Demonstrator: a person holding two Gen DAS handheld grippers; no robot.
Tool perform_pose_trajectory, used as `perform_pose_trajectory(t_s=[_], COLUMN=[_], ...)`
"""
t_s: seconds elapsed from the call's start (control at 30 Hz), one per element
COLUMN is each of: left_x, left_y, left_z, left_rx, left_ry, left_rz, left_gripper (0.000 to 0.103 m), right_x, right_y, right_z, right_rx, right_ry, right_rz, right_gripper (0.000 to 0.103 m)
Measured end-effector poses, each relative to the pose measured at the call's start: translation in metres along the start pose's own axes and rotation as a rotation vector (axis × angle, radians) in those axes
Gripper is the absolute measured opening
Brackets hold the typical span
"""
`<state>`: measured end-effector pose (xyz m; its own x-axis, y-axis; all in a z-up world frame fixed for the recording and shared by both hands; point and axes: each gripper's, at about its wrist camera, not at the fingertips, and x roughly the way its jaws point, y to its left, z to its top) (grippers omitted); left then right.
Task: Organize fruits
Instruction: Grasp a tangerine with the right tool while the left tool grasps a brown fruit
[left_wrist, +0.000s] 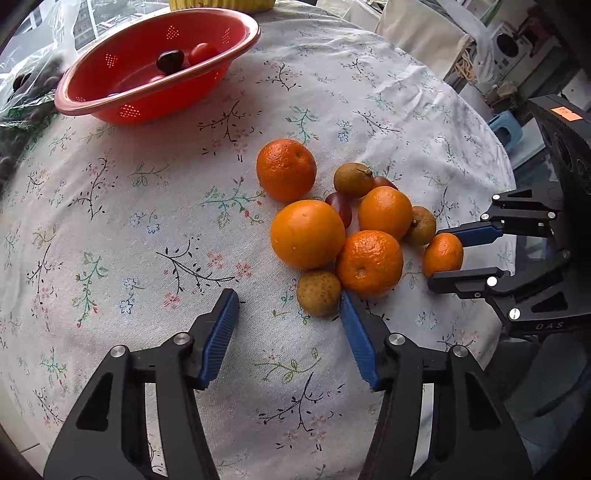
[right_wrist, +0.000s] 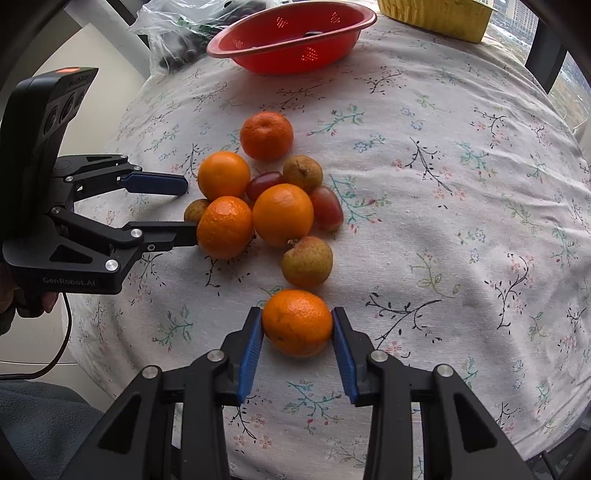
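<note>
Progress: early | red perforated plastic colander (left_wrist: 236, 44), far left, holds perhaps three small fruits, partly hidden | heap of oranges and brown fruits (right_wrist: 266, 206) still mid-table | right gripper (right_wrist: 297, 325) clenched on small orange mandarin (right_wrist: 297, 323), near | left gripper (left_wrist: 288, 306) released, beside heap.

Fruit pile (right_wrist: 266, 199) on tablecloth (right_wrist: 443, 221), colander (right_wrist: 291, 40) behind

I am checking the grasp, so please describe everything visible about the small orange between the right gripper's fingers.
The small orange is a round mandarin with bright, dimpled peel and a few dark specks. It sits on the floral tablecloth, apart from the fruit pile, nearest a brownish fruit. The right gripper holds it: both blue pads press its opposite sides. In the left wrist view it shows between the same fingers.
</note>
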<state>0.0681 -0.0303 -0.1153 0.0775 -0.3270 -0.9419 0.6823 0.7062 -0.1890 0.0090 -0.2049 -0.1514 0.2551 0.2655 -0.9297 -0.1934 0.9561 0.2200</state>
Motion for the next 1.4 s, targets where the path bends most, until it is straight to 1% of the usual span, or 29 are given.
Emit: perform_pose_trajectory(t_s=[0.1,0.33,0.4,0.57,0.6,0.63,0.7,0.8,0.97,1.2,1.4], left_x=[0.000,0.000,0.000,0.001,0.001,0.001,0.001,0.002,0.001,-0.003,-0.015], left_y=[-0.004,-0.007,-0.008,-0.008,-0.008,-0.009,-0.011,-0.007,-0.005,0.000,0.006], left_z=[0.001,0.000,-0.001,-0.001,0.000,0.001,0.001,0.002,0.001,-0.005,-0.015], left_rx=[0.027,0.061,0.079,0.092,0.097,0.105,0.116,0.089,0.062,0.032,-0.008], left_ry=[0.001,0.001,0.002,0.007,0.012,0.015,0.020,0.019,0.008,-0.002,-0.023], left_rz=[-0.016,-0.047,-0.070,-0.087,-0.095,-0.106,-0.100,-0.121,-0.130,-0.119,-0.113], left_gripper=[0.046,0.039,0.031,0.031,0.025,0.023,0.023,0.023,0.023,0.023,0.023], right_x=[0.000,0.002,0.003,0.003,0.003,0.004,0.004,0.004,0.004,0.002,-0.002], right_y=[0.000,0.003,0.004,0.004,0.004,0.004,0.004,0.004,0.003,-0.002,-0.005], right_z=[0.000,0.002,0.002,0.002,0.002,0.002,0.002,0.003,0.003,0.004,0.006], right_rx=[-0.002,-0.003,-0.004,0.000,-0.001,-0.002,-0.002,0.001,0.002,0.006,0.012], right_ry=[0.000,0.002,0.002,-0.001,0.000,0.000,0.000,-0.001,0.000,0.001,-0.002], right_rz=[-0.002,-0.006,-0.008,-0.010,-0.010,-0.011,-0.011,-0.009,-0.006,0.002,0.011], right_gripper=[0.040,0.040,0.040,0.040,0.040,0.040,0.040,0.040,0.040,0.039,0.039])
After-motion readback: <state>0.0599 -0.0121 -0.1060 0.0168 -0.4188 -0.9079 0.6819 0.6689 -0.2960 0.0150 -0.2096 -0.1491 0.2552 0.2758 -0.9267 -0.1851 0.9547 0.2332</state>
